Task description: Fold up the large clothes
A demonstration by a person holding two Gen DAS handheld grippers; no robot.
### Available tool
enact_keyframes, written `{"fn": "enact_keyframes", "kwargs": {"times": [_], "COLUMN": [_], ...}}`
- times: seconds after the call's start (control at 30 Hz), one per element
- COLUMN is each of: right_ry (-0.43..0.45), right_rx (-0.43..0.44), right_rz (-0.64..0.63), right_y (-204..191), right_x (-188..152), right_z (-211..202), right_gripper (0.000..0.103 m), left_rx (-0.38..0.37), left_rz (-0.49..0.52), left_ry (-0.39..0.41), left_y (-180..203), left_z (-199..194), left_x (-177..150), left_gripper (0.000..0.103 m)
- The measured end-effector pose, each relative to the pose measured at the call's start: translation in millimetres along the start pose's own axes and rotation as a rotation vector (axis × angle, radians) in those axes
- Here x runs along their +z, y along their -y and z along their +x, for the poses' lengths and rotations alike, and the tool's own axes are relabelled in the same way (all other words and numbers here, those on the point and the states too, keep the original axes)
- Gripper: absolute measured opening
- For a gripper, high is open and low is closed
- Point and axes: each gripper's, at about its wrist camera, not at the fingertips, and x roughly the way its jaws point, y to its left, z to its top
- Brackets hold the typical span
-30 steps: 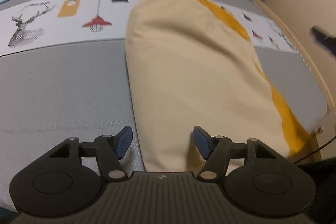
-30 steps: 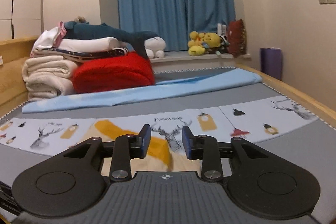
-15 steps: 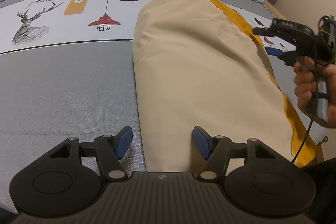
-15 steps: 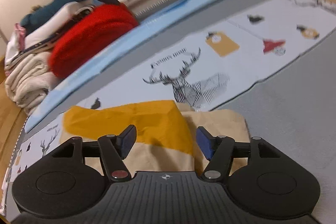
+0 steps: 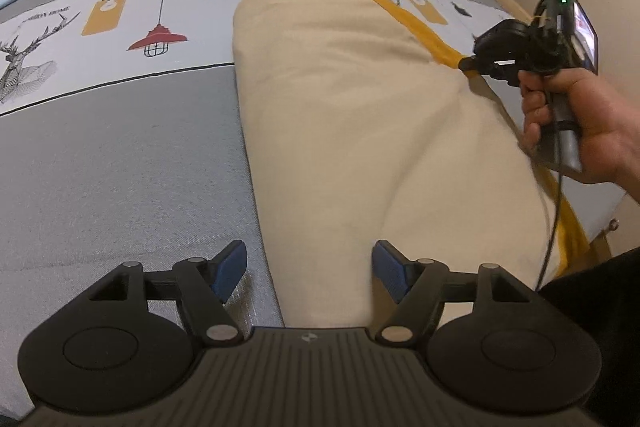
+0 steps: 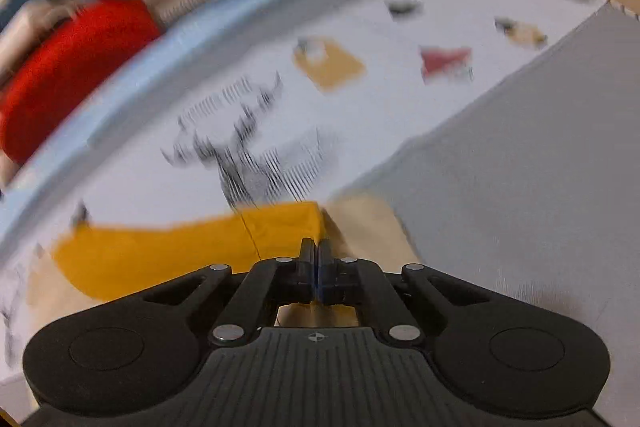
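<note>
Two hand-held grippers work over a cream garment [image 5: 360,115] on the bed [image 5: 120,163]. Right hand-held gripper [image 6: 318,259]: jaws just clamped onto the mustard edge [image 6: 168,251]. Left hand-held gripper [image 5: 308,265]: jaws wide, just widened further, straddling the garment's near end, gripping nothing. Red blanket [image 6: 76,67] lies beyond.

Right tool [image 6: 319,259] clamped on yellow garment edge [image 6: 280,227], blurred printed bedsheet [image 6: 360,107] beyond.

Left tongs [image 5: 308,269] gape wide over the near end of the cream garment [image 5: 360,115]; right tongs [image 6: 319,255], just closed, pinch its far-right edge, hand [image 5: 576,123] gripping the handle.
</note>
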Motion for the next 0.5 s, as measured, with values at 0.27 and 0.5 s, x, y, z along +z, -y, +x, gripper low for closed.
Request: {"fn": "enact_keyframes", "kwargs": {"times": [0.27,0.5], "right_ry": [0.241,-0.025], "right_rx": [0.100,0.445], "right_rz": [-0.047,-0.405], "right_y": [2.3,3.4], "right_x": [5.8,-42.0], "right_z": [-66.8,-101.6], "right_gripper": [0.015,0.035], "left_rx": [-0.038,-0.048], "left_rz": [0.054,0.057], "left_ry": [-0.079,-0.045], "left_y": [1.3,10.4], "left_z": [1.9,-7.0], "left_x": [-12.3,-11.2], "left_gripper": [0.076,0.075]}}
